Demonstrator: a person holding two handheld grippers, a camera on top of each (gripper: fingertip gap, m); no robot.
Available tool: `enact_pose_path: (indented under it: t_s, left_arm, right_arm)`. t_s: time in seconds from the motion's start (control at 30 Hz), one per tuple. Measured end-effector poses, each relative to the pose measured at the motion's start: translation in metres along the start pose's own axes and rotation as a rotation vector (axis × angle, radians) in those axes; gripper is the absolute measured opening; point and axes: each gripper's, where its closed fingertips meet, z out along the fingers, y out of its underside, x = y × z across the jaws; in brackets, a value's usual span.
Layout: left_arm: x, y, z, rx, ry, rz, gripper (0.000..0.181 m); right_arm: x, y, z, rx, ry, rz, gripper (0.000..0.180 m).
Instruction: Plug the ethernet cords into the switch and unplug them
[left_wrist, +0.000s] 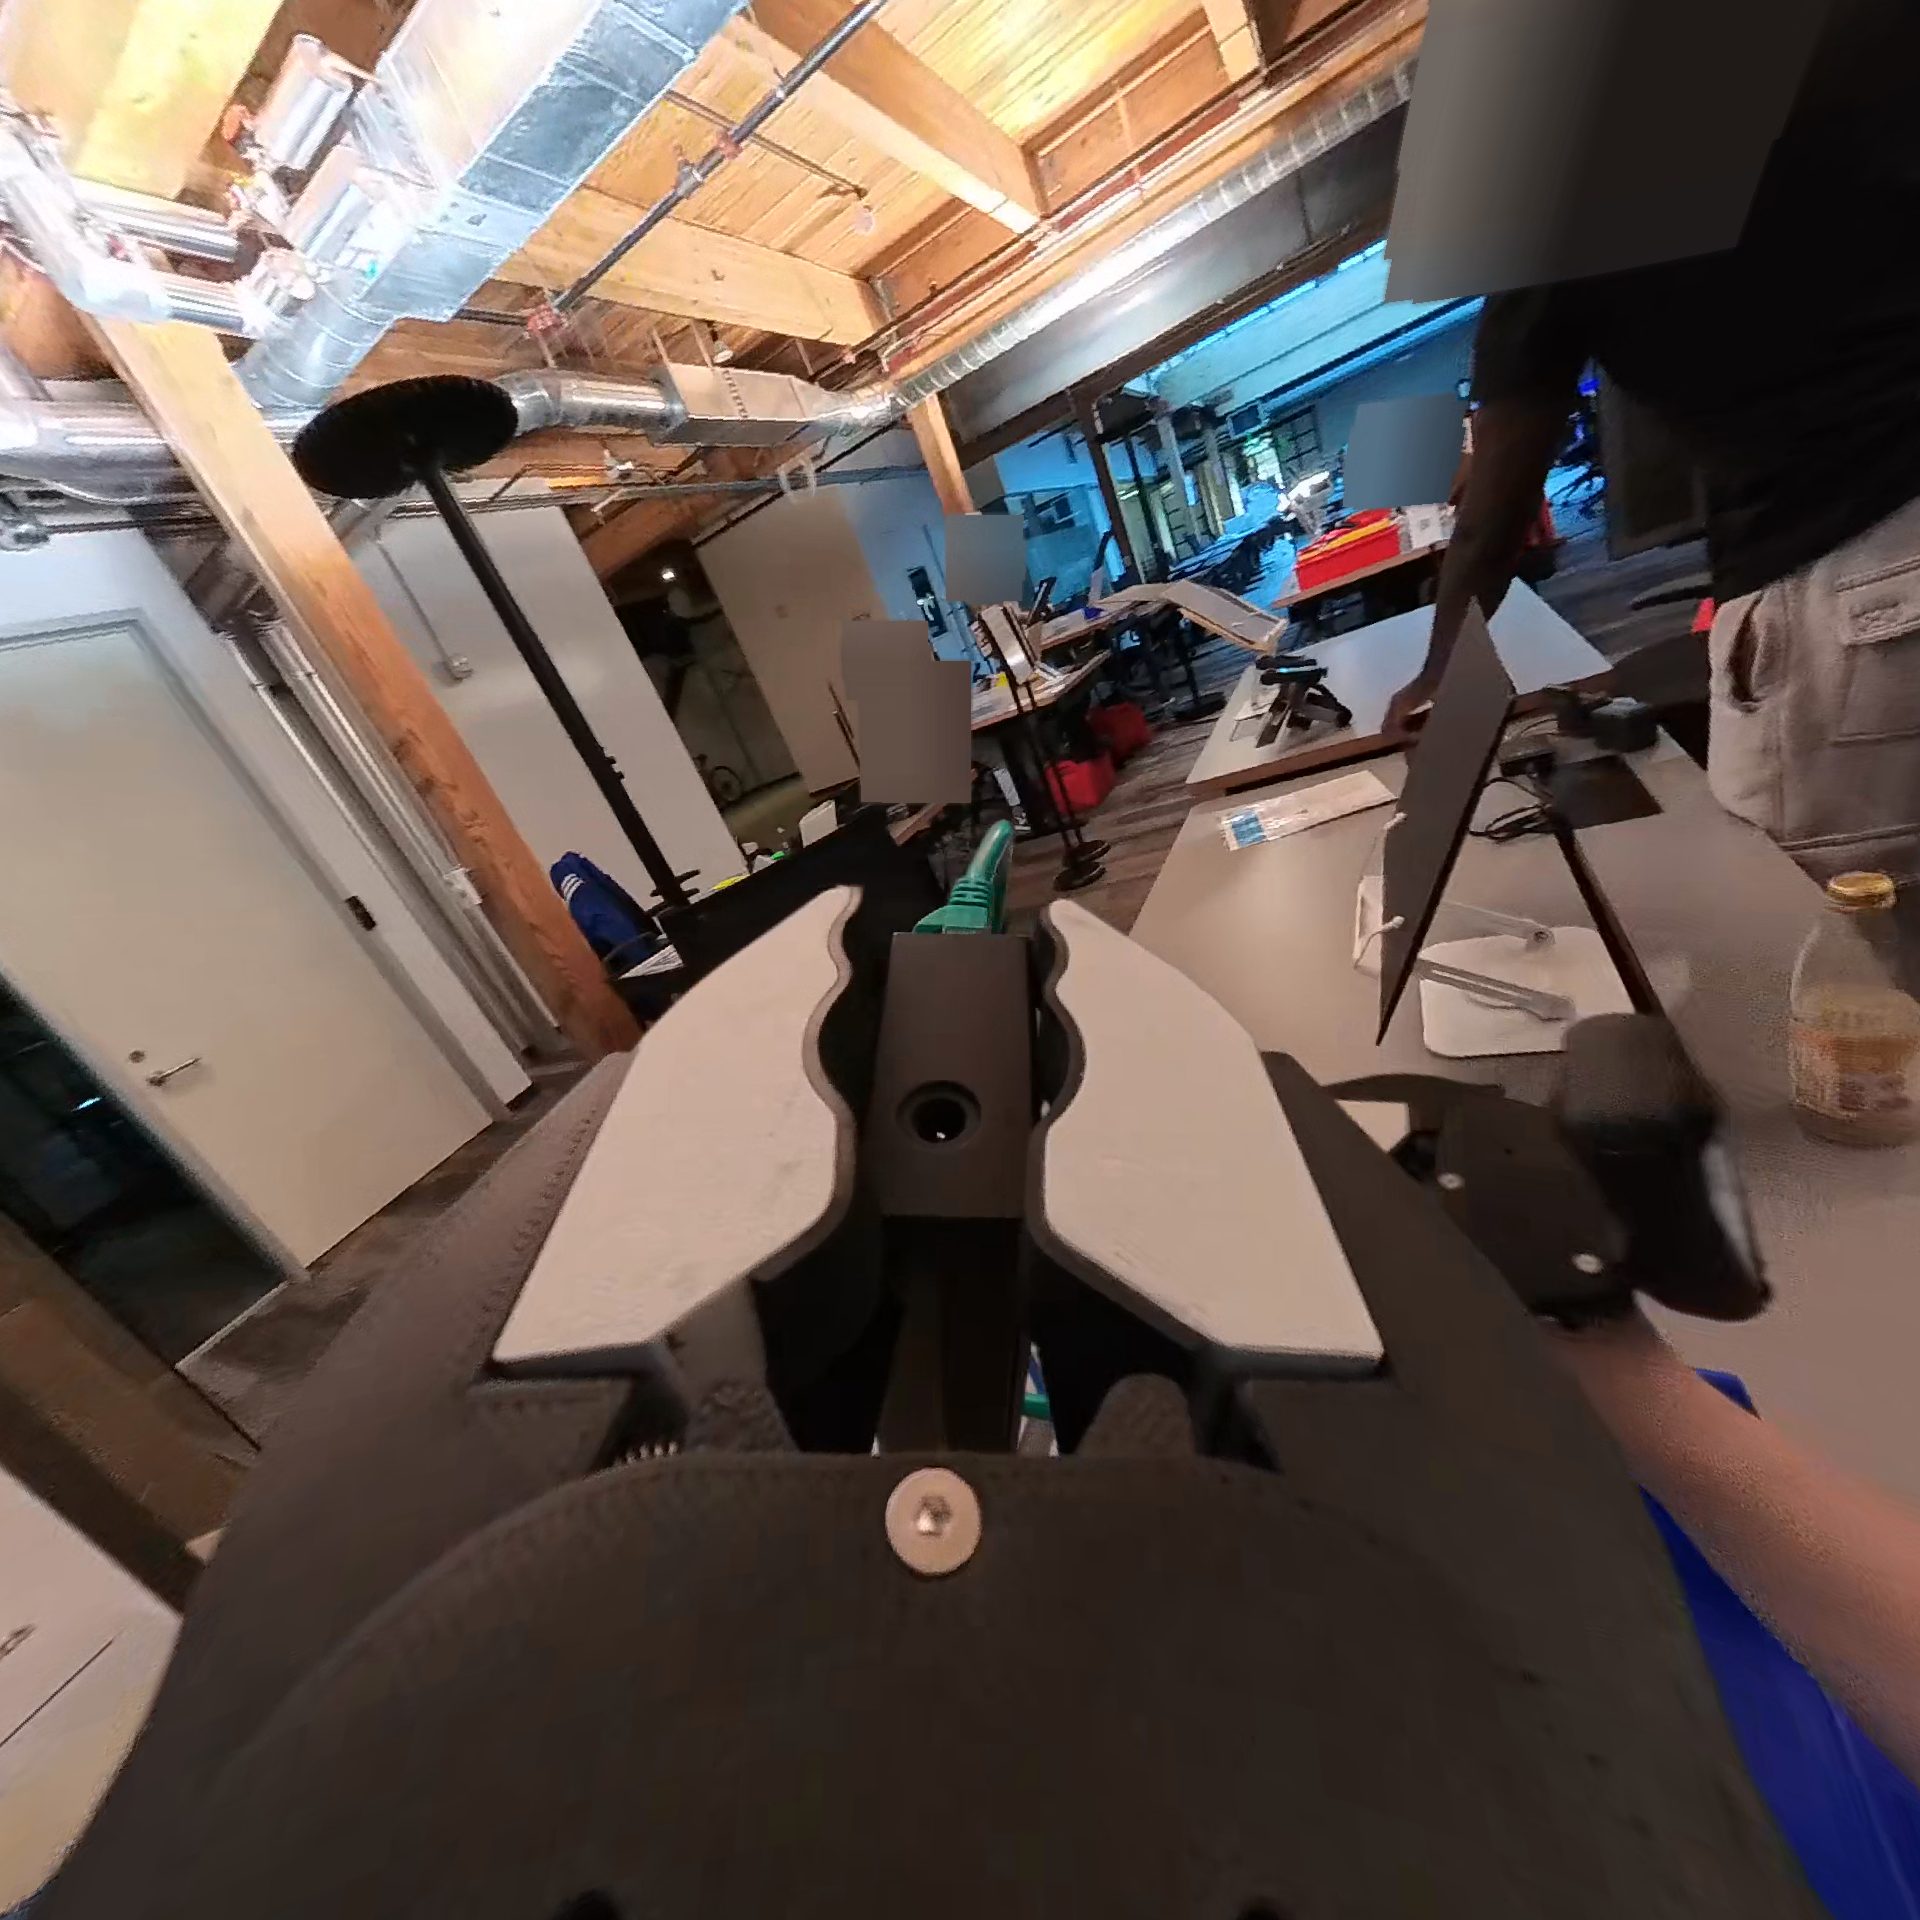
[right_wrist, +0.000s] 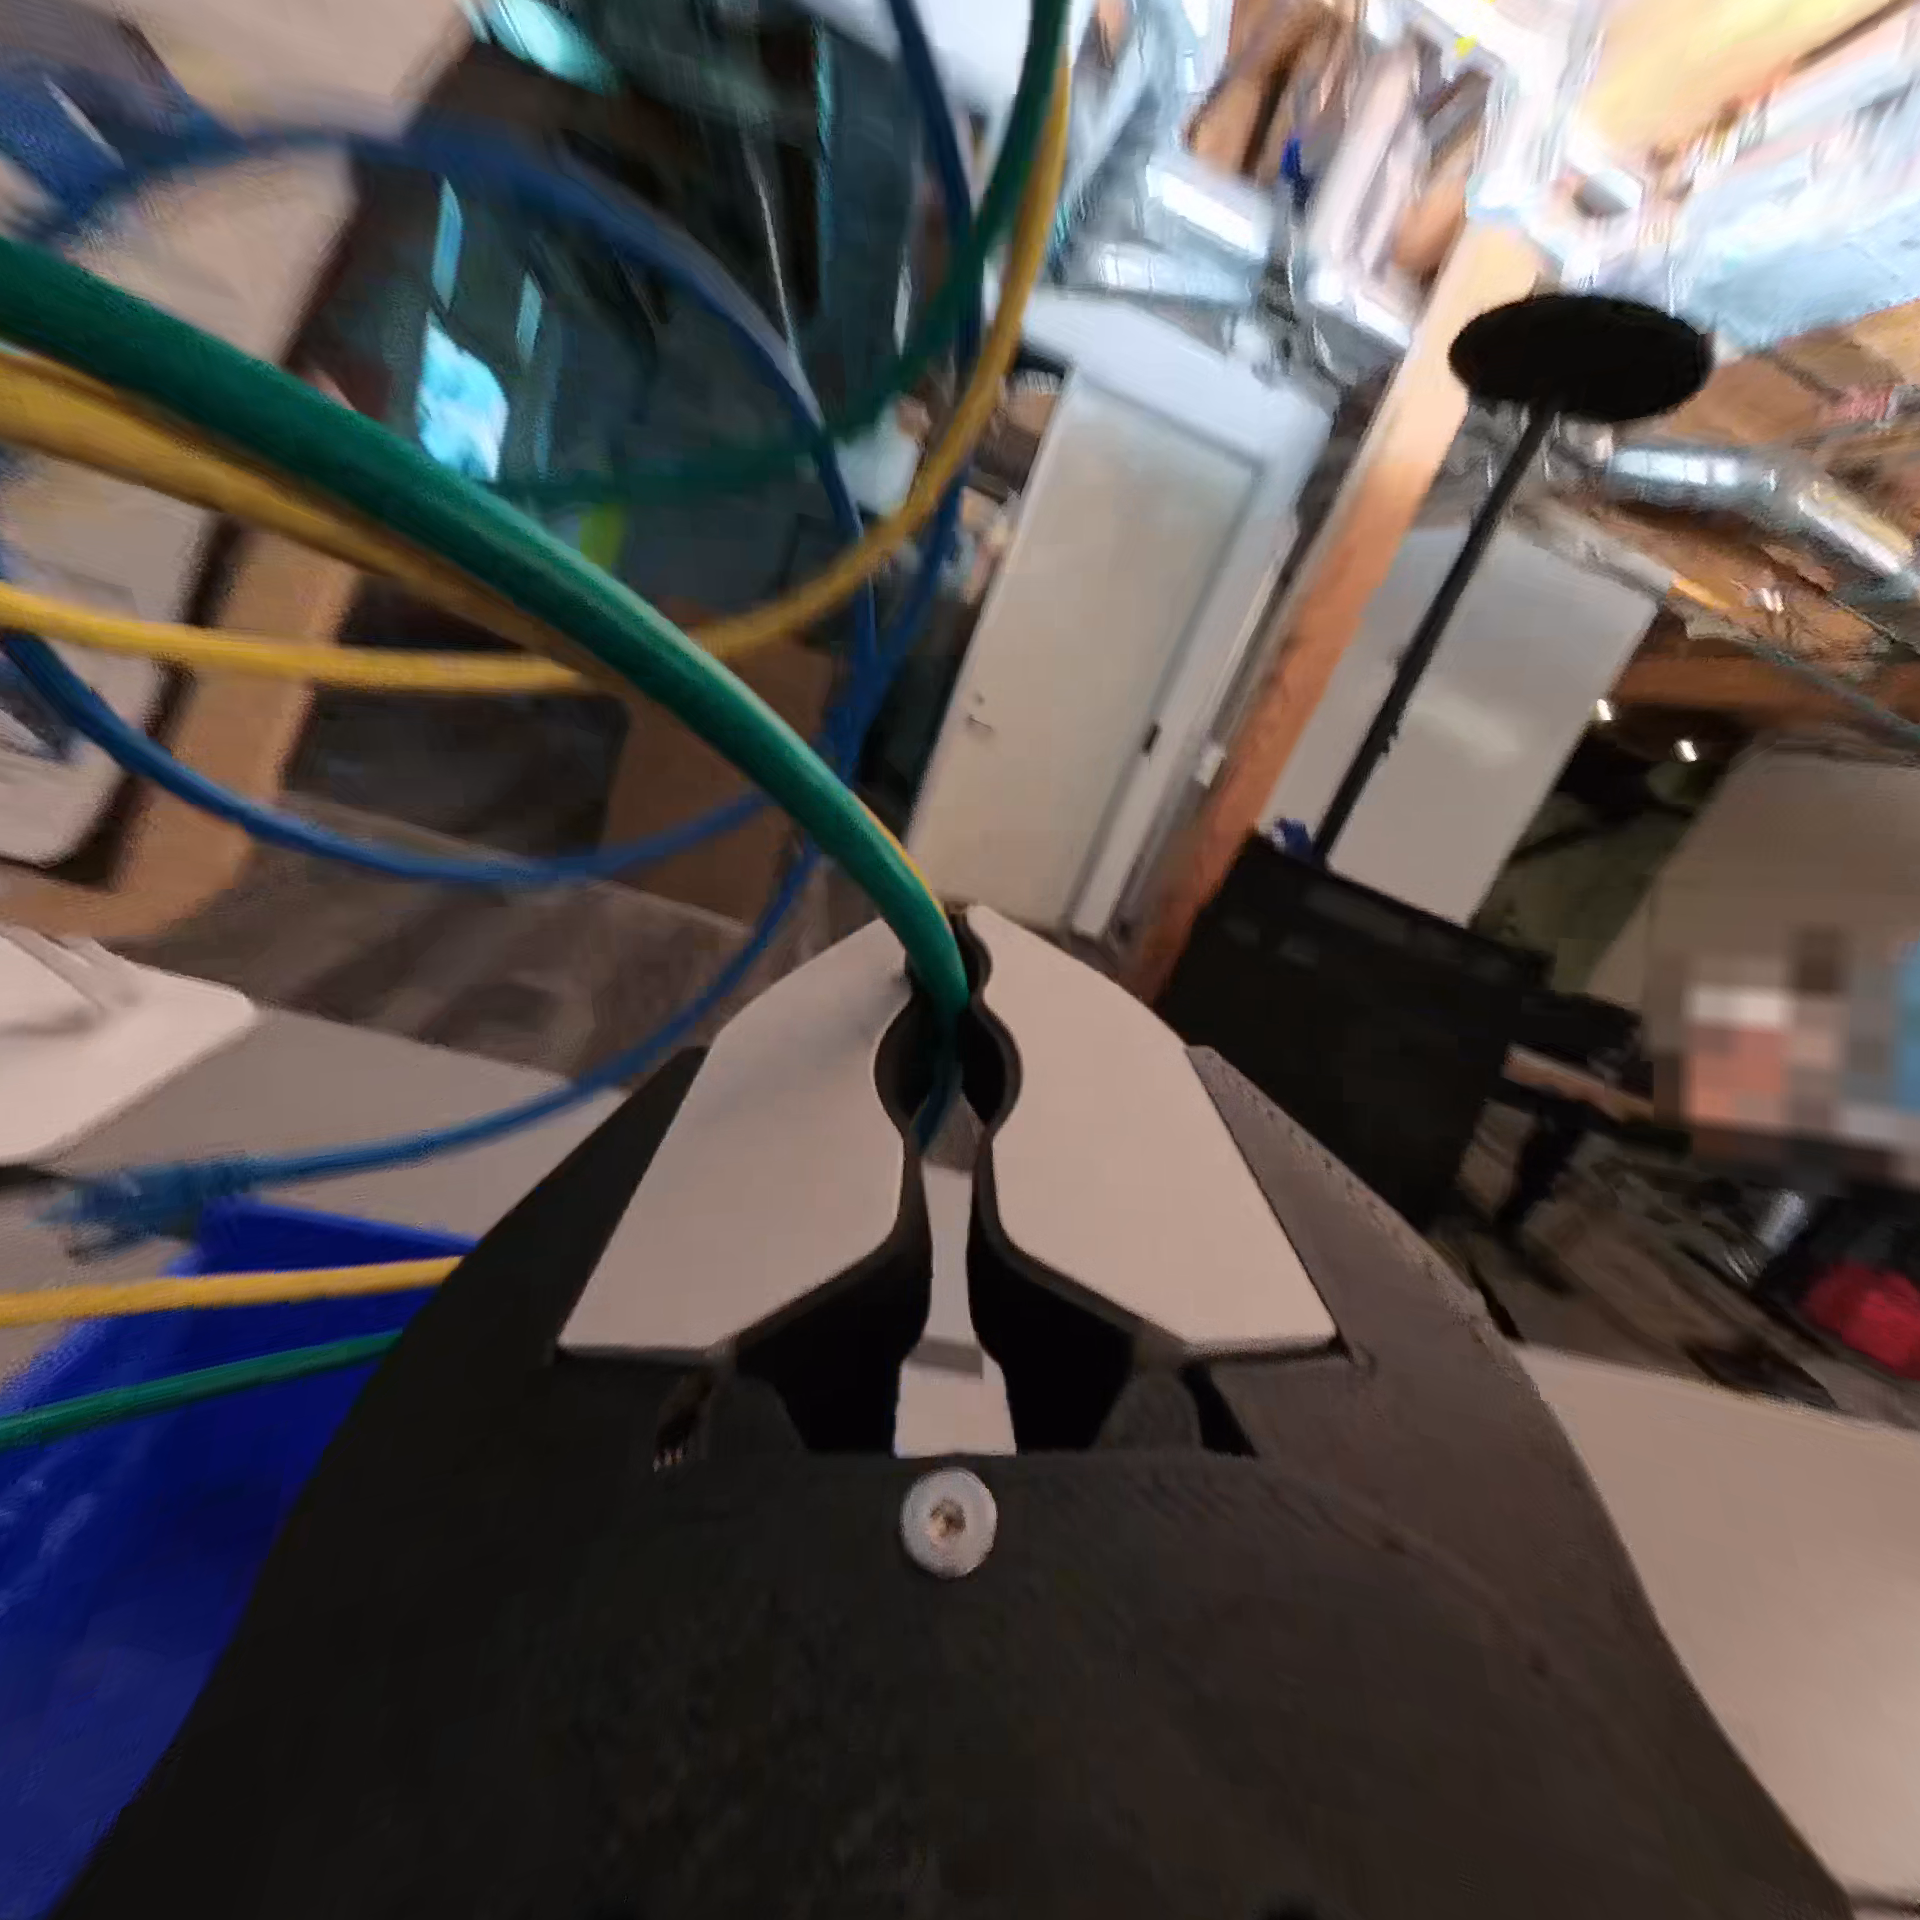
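Between the left gripper (left_wrist: 951, 935) fingers: black switch (left_wrist: 951, 1081), clamped lengthwise, pointing away.
Green plug (left_wrist: 971, 883) juts beyond it; right gripper (right_wrist: 961, 961) pinches the green cord (right_wrist: 582, 603), whose ends are blurred.

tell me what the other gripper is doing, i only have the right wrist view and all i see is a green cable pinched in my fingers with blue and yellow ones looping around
Observer: The left gripper is shut on a black box-shaped switch, held up off the table.
Operator: anything plugged into it
Observer: Yes, a green ethernet plug with a ribbed boot sticks out of the switch's far end.
Operator: is my gripper visible from there
Observer: Partly: the right gripper shows blurred at the right, over the grey table.
Operator: anything near it to watch for
Observer: A clear glass bottle with a gold cap stands on the table just beyond it.
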Motion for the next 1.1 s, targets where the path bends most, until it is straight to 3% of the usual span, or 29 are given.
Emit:
enact_pose_path:
  t_s: [0.13, 0.3, 0.4, 0.53, 0.6, 0.73, 0.9, 1.0, 1.1]
  left_arm:
    - [0.007, 0.017, 0.008, -0.049, 0.032, -0.024, 0.028]
    - [0.032, 0.063, 0.016, -0.156, 0.131, -0.086, 0.027]
    - [0.041, 0.087, 0.016, -0.195, 0.158, -0.115, 0.027]
    - [0.053, 0.095, 0.009, -0.199, 0.25, -0.247, 0.027]
    - [0.059, 0.107, 0.008, -0.254, 0.281, -0.253, 0.028]
    - [0.065, 0.15, 0.013, -0.404, 0.304, -0.189, 0.027]
    - [0.073, 0.216, 0.02, -0.658, 0.314, -0.031, 0.027]
    - [0.076, 0.244, 0.027, -0.745, 0.321, -0.044, 0.028]
    - [0.081, 0.263, 0.034, -0.815, 0.352, -0.106, 0.028]
  right_arm:
    - [0.011, 0.073, 0.009, -0.267, 0.007, 0.008, 0.001]
    - [-0.039, 0.134, -0.013, -0.614, -0.378, 0.002, 0.012]
    - [-0.036, 0.15, -0.036, -0.756, -0.426, 0.033, 0.025]
    - [-0.018, 0.14, -0.063, -0.763, -0.447, 0.195, 0.05]
    - [-0.001, 0.127, -0.066, -0.697, -0.398, 0.216, 0.051]
    - [-0.01, 0.114, -0.067, -0.623, -0.456, 0.22, 0.045]
    - [-0.039, 0.172, -0.07, -0.905, -0.531, 0.135, 0.044]
    - [-0.045, 0.176, -0.068, -0.938, -0.547, 0.167, 0.038]
    - [-0.043, 0.166, -0.067, -0.906, -0.544, 0.22, 0.058]
